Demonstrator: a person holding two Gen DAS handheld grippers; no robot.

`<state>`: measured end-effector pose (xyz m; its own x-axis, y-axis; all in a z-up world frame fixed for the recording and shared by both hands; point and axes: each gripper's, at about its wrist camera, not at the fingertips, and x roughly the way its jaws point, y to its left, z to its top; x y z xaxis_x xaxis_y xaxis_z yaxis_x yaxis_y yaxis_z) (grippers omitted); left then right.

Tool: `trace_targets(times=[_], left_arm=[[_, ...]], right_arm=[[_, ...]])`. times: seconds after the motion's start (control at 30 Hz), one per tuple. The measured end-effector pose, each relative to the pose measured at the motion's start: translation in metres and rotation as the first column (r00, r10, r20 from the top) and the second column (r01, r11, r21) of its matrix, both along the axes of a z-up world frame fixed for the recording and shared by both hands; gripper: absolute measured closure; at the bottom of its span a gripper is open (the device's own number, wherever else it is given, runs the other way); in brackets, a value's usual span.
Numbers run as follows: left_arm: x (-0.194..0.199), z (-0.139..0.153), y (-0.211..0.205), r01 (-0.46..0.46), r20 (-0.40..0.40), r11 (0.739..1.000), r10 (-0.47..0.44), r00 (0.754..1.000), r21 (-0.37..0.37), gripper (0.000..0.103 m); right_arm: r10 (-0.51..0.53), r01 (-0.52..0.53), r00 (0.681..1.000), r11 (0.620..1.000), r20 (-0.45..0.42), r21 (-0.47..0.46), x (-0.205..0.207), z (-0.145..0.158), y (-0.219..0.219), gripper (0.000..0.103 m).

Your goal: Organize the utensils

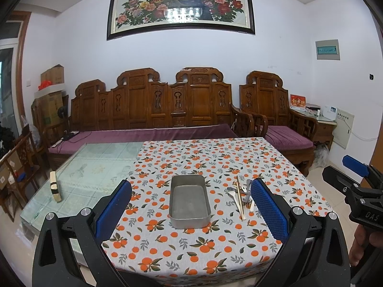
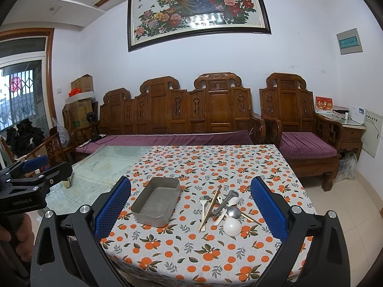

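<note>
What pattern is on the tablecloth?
Oranges with leaves on pale grey tablecloth; clearest in the right wrist view.

Tablecloth [image 2: 215,162] – grey, orange fruit print; tray [image 2: 155,202] at centre frame dull silver; ladle [image 2: 232,226] lower right white; gripper pads [image 2: 268,210] blue, perhaps mesh-textured.

1 metal tray [image 2: 155,202], 2 white spoons [image 2: 231,224], 1 tablecloth [image 2: 215,162].
</note>
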<state>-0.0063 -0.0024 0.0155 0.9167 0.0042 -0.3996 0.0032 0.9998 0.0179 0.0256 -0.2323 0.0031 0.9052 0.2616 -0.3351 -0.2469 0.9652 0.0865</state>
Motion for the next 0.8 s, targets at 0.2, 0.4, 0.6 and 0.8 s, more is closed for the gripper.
trace_targets(times=[0.2,0.4,0.6,0.8], left_arm=[[-0.0008,0.0011,-0.0011,0.002,0.000,1.000,-0.002,1.000,0.000,0.006],[-0.0009,0.0007,-0.0013,0.002,0.001,1.000,-0.002,1.000,0.001,0.006],[-0.0011,0.0018,-0.0017,0.002,0.001,1.000,-0.002,1.000,0.002,0.006],[-0.0008,0.0006,-0.0017,0.002,0.001,1.000,-0.002,1.000,0.001,0.006]], right_arm=[[0.000,0.000,1.000,1.000,0.000,0.000,-0.0002,0.0002,-0.0001,0.003],[0.000,0.000,1.000,1.000,0.000,0.000,-0.0005,0.0000,0.0000,0.003],[0.000,0.000,1.000,1.000,0.001,0.001,-0.0008,-0.0002,-0.0002,0.003],[0.000,0.000,1.000,1.000,0.001,0.002,-0.0008,-0.0003,-0.0005,0.003]])
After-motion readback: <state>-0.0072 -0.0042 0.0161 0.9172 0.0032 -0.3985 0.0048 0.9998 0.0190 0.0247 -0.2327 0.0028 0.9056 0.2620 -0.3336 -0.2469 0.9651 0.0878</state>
